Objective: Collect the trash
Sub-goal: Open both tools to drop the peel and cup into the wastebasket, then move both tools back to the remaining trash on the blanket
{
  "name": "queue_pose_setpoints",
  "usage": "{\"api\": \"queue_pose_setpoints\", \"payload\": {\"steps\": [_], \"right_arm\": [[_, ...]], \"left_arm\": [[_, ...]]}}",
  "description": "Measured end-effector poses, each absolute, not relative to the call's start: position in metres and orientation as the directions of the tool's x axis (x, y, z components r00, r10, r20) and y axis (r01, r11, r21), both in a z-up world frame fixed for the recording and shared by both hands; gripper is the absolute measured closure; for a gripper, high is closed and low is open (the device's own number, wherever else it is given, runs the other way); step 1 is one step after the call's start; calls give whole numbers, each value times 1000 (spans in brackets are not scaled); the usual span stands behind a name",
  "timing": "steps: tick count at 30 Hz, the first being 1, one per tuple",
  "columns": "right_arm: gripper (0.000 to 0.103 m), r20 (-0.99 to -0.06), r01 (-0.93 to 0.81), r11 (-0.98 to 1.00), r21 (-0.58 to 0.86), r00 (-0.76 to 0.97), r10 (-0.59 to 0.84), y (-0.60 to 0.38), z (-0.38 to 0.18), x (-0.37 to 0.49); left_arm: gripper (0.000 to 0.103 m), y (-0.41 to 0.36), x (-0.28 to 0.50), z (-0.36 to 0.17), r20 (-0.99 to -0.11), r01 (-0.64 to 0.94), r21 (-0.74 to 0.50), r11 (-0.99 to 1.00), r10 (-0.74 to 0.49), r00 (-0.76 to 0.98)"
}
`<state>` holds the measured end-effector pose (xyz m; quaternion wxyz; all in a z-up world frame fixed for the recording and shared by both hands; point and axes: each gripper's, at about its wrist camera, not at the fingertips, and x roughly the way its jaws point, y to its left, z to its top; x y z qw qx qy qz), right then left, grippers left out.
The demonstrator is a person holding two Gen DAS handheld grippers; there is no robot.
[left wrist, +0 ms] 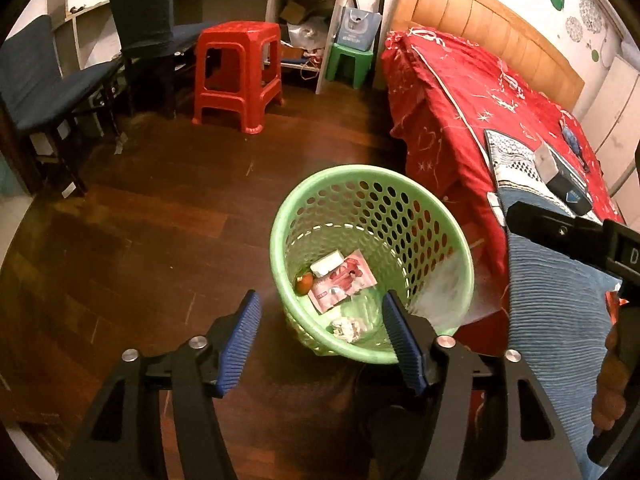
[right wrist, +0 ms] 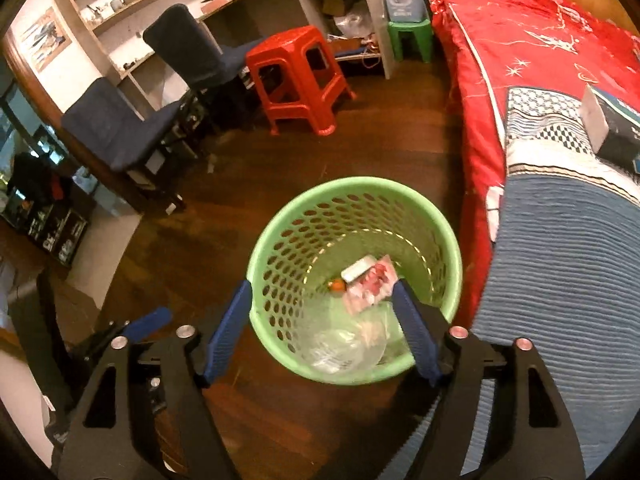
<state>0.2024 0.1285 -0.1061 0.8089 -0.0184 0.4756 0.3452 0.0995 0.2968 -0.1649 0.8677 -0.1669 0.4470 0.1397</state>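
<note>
A green perforated trash basket (left wrist: 424, 204) stands on the wooden floor beside the bed; it also shows in the right wrist view (right wrist: 280, 248). Inside lie a pink wrapper (left wrist: 344, 280), a white packet (left wrist: 327, 263), an orange scrap (left wrist: 305, 282) and a crumpled white tissue (left wrist: 349, 329). In the right wrist view a clear plastic piece (right wrist: 344, 350) lies in the basket over the wrapper (right wrist: 370, 286). My left gripper (left wrist: 322, 340) is open and empty above the basket's near rim. My right gripper (right wrist: 320, 328) is open and empty over the basket.
A bed with a red cover (left wrist: 460, 92) and a blue blanket (left wrist: 560, 312) is on the right, with a box (left wrist: 560, 172) on it. A red stool (left wrist: 240, 72), a green stool (left wrist: 350, 62), two dark chairs (left wrist: 36, 88) and shelves stand at the back.
</note>
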Motion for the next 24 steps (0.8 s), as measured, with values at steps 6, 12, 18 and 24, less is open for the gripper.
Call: {"api": "queue_pose_setpoints", "payload": {"steps": [6, 12, 18, 24], "right_arm": [[30, -778, -590, 762, 268, 333, 532, 118, -97, 193], [27, -768, -570, 784, 246, 379, 517, 87, -83, 181], [24, -759, -543, 812, 213, 432, 488, 43, -75, 169], [19, -743, -484, 852, 198, 493, 453, -12, -66, 159]], "left_arm": [[41, 294, 98, -162, -820, -391, -175, 903, 86, 566], [35, 276, 99, -151, -810, -359, -173, 917, 75, 582], [31, 244, 106, -135, -795, -308, -170, 936, 54, 604], [25, 207, 116, -123, -787, -240, -163, 957, 21, 617]]}}
